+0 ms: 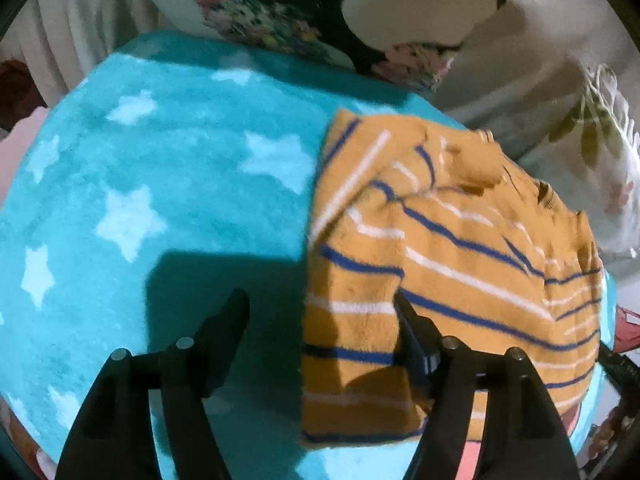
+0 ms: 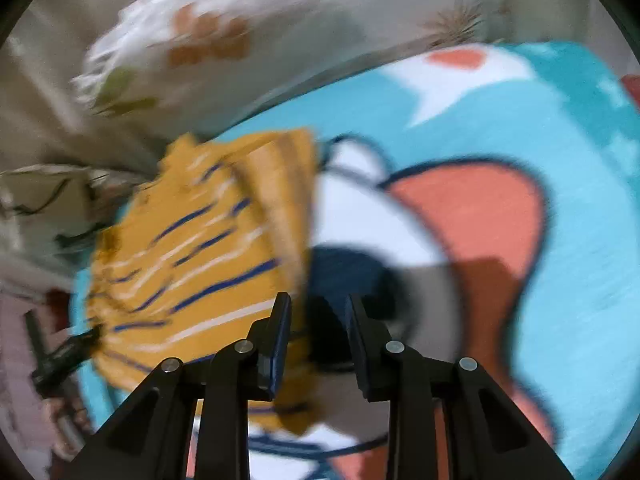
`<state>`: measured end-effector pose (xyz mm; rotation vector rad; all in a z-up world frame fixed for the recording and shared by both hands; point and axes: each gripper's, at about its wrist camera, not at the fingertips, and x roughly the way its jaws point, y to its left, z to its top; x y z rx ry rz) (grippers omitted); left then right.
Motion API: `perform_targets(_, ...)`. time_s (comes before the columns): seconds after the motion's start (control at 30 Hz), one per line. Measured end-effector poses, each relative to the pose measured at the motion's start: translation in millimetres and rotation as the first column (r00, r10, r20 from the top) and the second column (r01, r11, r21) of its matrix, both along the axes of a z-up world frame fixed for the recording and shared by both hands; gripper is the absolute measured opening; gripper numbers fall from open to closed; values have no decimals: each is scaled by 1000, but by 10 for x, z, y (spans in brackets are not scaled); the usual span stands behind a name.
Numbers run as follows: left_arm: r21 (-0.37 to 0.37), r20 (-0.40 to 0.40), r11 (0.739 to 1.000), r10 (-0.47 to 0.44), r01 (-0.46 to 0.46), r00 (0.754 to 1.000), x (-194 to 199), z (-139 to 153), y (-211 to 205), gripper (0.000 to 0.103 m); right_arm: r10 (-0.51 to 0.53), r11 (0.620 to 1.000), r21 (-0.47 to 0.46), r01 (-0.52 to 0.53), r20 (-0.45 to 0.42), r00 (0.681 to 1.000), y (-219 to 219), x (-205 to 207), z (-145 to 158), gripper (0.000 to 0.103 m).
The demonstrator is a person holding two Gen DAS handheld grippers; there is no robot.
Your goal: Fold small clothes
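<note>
Striped garment point(image 1: 448, 264) lies folded, blurred in right view.

Both the left gripper point(image 1: 322, 304) and the right gripper point(image 2: 318, 306) are matte black plastic, each with two tapering fingers on angular, cut-out linkage arms pinned by round silver rivets, the right gripper's fingers point(image 2: 280, 332) showing a blue-tinged sheen on their flat inner faces.

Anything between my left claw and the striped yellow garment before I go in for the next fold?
Nothing visible. The left claw is open right at the near edge of the yellow striped garment, one finger already over the fabric, the other over bare blue star blanket. The garment lies alone there.
</note>
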<state>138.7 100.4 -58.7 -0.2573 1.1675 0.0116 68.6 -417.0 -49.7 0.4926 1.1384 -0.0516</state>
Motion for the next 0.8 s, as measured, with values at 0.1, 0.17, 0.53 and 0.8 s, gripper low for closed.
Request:
perform_targets(0.1, 26, 32, 999, 24, -25, 999, -97, 177, 9, 70, 23, 1000, -17, -21, 89, 996, -4, 69, 321, 31)
perform_targets(0.17, 15, 44, 999, 47, -48, 998, -201, 285, 17, 71, 94, 995, -1, -95, 160, 983, 172, 171, 528, 31)
perform_targets(0.53, 62, 35, 987, 148, -150, 988, -1084, 584, 79, 71, 292, 955, -69, -290, 25, 956, 912, 1219, -134, 31)
perform_targets(0.8, 24, 45, 979, 199, -200, 979, -1326, 597, 330, 71, 292, 954, -111, -279, 125, 948, 1246, 1075, 454, 31)
